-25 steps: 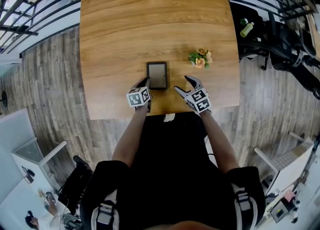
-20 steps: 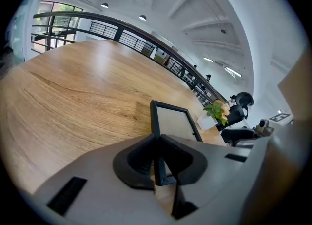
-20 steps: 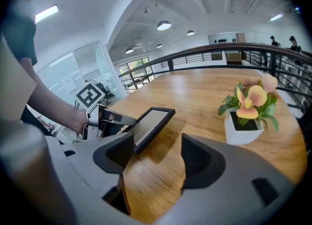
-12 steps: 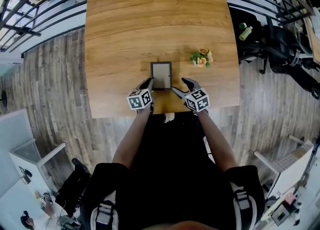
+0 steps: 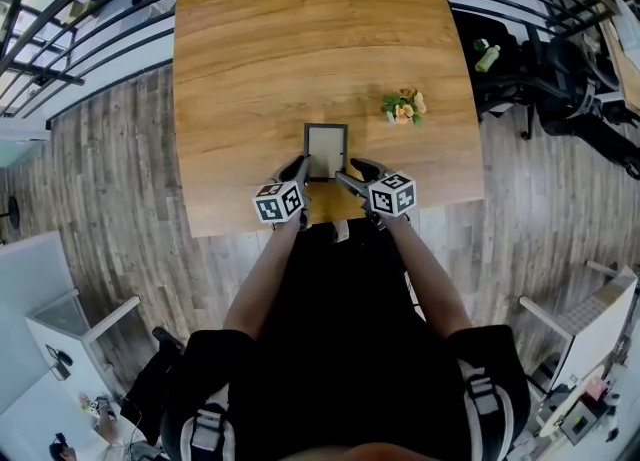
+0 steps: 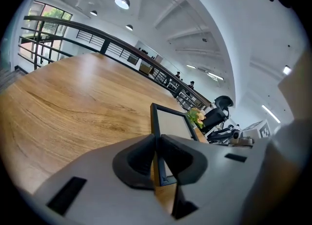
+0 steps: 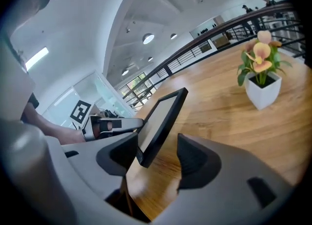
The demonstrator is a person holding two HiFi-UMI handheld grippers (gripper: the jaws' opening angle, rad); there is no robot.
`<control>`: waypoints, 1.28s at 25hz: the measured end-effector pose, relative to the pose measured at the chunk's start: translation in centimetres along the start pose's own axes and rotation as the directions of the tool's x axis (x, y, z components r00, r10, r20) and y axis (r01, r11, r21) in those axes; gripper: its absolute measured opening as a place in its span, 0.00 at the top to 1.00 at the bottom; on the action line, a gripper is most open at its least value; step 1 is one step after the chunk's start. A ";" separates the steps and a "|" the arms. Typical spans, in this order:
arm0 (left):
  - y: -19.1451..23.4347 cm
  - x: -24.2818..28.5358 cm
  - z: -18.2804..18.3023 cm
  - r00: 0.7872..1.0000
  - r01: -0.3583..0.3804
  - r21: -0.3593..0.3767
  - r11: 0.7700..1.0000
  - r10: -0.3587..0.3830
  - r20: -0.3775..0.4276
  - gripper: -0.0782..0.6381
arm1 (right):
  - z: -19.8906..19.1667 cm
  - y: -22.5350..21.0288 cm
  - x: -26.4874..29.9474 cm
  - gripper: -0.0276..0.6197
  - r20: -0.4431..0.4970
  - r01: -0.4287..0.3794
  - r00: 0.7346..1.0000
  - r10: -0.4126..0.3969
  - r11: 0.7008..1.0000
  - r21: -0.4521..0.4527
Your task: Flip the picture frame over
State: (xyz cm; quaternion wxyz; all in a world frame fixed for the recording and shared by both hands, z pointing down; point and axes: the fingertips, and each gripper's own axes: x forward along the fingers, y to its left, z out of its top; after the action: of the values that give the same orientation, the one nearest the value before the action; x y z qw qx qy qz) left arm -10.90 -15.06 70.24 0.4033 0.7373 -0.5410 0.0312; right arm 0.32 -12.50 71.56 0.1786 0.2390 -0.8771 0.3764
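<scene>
Picture frame [image 5: 326,150]: near the front edge of the wooden table [image 5: 300,39], between the two grippers. It is lifted and tilted, with a dark border round a pale face.
Left gripper [image 5: 298,165]: its jaws are clamped on the frame's left edge, low down near a corner, one pad on each side.
Right gripper [image 7: 158,146]: its jaws stand apart and have just been closing. The frame's lower right corner lies between them. The right-hand pad is clear of it, and whether the other pad touches cannot be told.
Head view alone: shows the whole tabletop from above, the person's two bare forearms reaching to the grippers, the plank floor [image 5: 110,169], and dark office chairs [image 5: 560,79] to the right of the table. It does not show how far the frame is tipped.
Left gripper view alone: shows the frame nearly edge-on and standing up from the jaws, the long table running away to a dark railing [image 6: 97,41], and round ceiling lamps [image 6: 122,2].
Right gripper view alone: shows the frame leaning, its pale face turned up and left, with the left gripper behind it. The potted flowers [image 7: 262,72] stand close on the right in a white pot, well apart from the frame.
Writing: black-and-white square markers show on both cubes, patterns rather than words. A green bottle [image 5: 486,56] lies beyond the table's right edge, its label too small to read.
</scene>
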 end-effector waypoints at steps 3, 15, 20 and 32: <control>0.0 -0.8 -0.4 1.000 0.021 0.008 1.000 -0.021 -0.003 0.81 | -0.4 1.0 0.2 0.61 0.017 -0.023 1.000 0.023 0.999 0.041; -1.1 -1.3 0.0 0.994 0.112 0.047 0.993 -0.113 0.014 0.81 | -0.3 2.1 -0.5 0.78 0.077 -0.093 0.994 0.079 0.973 0.210; -1.2 -1.2 -0.4 0.994 0.107 0.070 0.992 -0.108 0.005 0.81 | -0.1 2.0 -0.7 0.82 0.083 -0.111 0.992 0.093 0.962 0.250; -1.3 -0.2 -1.0 0.995 0.098 0.122 0.988 -0.095 -0.030 0.81 | 0.7 1.9 -1.0 0.84 0.104 -0.080 0.993 0.060 0.975 0.205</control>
State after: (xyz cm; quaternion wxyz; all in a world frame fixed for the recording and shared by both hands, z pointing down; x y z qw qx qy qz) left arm -9.53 -14.15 70.14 0.3647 0.7856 -0.4970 0.0539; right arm -0.03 -11.58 69.47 0.0964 0.2433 -0.8483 0.4604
